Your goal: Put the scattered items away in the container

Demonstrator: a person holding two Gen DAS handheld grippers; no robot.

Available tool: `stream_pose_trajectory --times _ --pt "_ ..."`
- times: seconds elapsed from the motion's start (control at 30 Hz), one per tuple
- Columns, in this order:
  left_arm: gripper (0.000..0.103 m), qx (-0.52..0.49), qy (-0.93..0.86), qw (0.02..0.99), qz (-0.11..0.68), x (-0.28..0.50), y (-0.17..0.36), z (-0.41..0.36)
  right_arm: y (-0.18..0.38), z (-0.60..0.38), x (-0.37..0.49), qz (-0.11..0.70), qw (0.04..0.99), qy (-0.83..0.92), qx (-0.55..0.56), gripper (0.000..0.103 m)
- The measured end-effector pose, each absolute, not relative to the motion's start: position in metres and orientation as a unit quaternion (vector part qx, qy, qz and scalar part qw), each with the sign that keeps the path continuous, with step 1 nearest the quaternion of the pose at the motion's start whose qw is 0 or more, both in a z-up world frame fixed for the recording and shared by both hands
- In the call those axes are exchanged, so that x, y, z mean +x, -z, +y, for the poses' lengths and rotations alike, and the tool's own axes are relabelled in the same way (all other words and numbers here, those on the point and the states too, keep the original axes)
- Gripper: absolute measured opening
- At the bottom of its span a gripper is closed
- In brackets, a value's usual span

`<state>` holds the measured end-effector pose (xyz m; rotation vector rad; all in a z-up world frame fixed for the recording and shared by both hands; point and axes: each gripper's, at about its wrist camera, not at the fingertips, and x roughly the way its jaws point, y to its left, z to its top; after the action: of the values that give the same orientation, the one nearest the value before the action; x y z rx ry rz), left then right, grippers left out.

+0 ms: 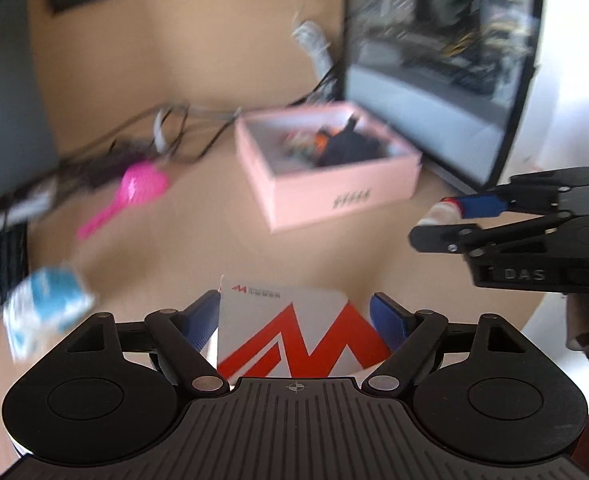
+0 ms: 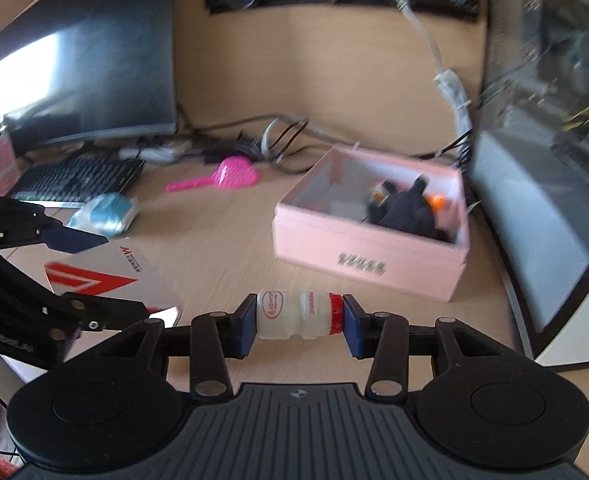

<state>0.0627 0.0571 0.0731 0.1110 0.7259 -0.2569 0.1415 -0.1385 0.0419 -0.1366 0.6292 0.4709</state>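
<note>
Holding: left tongs (image 1: 294, 316) clamped on card (image 1: 294, 332), right tongs (image 2: 298, 316) on bottle (image 2: 294, 314); keep both level toward box (image 2: 370, 256) ahead.

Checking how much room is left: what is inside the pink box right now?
Inside the pink box lies a black plush toy with orange bits, toward the right side. The left part shows bare floor. Whatever lies under the toy is covered.
</note>
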Motion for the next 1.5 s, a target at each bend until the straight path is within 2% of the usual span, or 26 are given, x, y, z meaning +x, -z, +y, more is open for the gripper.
stream_pose_trajectory --times 0.03,0.2,0.27,0.33,0.4,0.43,0.6,0.93,1.07,1.1,1.27,1.5 --pt "0.035 0.057 0.135 0.927 0.346 0.065 -0.078 0.058 -0.047 -0.139 0.140 0.300 0.926 -0.219 -0.066 0.043" --pt "0.038 0.080 0.167 0.932 0.312 0.078 -0.087 0.065 -0.069 -0.139 0.135 0.273 0.946 -0.165 -0.064 0.043" --pt "0.048 0.078 0.170 0.929 0.318 0.084 -0.081 0.073 -0.069 -0.139 0.135 0.273 0.949 -0.147 -0.064 0.043" --pt "0.074 0.058 0.178 0.925 0.332 0.084 -0.073 0.087 -0.063 -0.138 0.133 0.283 0.948 -0.132 -0.066 0.043" --pt "0.093 0.038 0.182 0.917 0.354 0.083 -0.060 0.098 -0.052 -0.137 0.131 0.300 0.943 -0.126 -0.071 0.043" --pt "0.094 0.031 0.182 0.912 0.366 0.082 -0.052 0.102 -0.044 -0.137 0.130 0.312 0.939 -0.124 -0.072 0.043" --pt "0.094 0.048 0.186 0.893 0.407 0.079 -0.022 0.094 -0.005 -0.130 0.137 0.357 0.922 -0.124 -0.082 0.043" --pt "0.097 0.067 0.146 0.894 0.419 0.100 -0.009 0.071 0.025 -0.118 0.168 0.359 0.914 -0.156 -0.106 0.043" --pt "0.099 0.084 0.145 0.895 0.414 0.123 0.001 0.057 0.017 -0.127 0.165 0.350 0.916 -0.169 -0.101 0.065" --pt "0.099 0.086 0.145 0.893 0.417 0.129 0.004 0.054 0.016 -0.130 0.164 0.349 0.916 -0.172 -0.101 0.068" --pt "0.100 0.079 0.135 0.886 0.436 0.142 0.015 0.045 0.019 -0.147 0.160 0.359 0.912 -0.174 -0.099 0.076" --pt "0.100 0.045 0.165 0.874 0.454 0.123 0.013 0.040 0.035 -0.165 0.152 0.386 0.902 -0.168 -0.093 0.077"
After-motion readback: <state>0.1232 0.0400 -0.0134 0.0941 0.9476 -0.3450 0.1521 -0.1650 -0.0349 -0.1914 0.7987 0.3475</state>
